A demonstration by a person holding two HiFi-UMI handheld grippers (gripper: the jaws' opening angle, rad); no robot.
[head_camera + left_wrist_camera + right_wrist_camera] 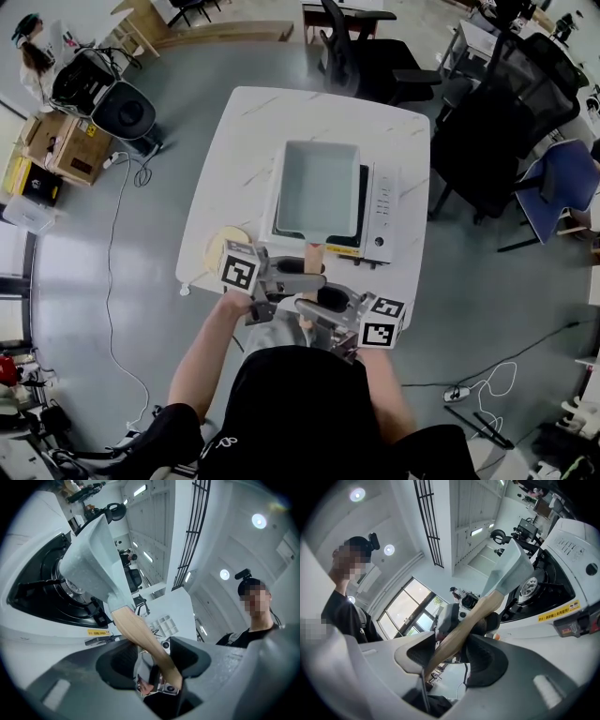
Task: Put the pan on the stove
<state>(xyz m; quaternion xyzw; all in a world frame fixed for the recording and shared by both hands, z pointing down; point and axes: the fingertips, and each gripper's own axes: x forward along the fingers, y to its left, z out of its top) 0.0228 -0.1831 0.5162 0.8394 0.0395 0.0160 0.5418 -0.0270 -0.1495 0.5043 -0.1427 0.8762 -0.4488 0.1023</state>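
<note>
Clearly the pan [317,187] is already over the stove [380,211]. In the head view its pale square body covers most of the cooker at the centre of the white tabletop [244,141], and only the control strip shows at its right. The wooden handle [314,255] gives the long axis. It runs from the pan's lower edge straight down the frame toward the person, so the pan lies directly ahead of both tongs.

In the right gripper view, the right tongs [450,651] are clamped on the handle, with a pad pressing on each side. In the left gripper view, the handle also passes between the pads of the left tongs [153,657] and lies against one of them. We seem to see a gap at the other pad, so we cannot tell whether that pair truly grips. In the head view the left tongs sit a little higher in the frame, nearer the pan body, and the right tongs take the handle's end.

Both gripper views show the pan's underside close to the black burner well, but we cannot tell whether it rests there. We judge that the next move depends on that gap, and on keeping the handle level along its line.
</note>
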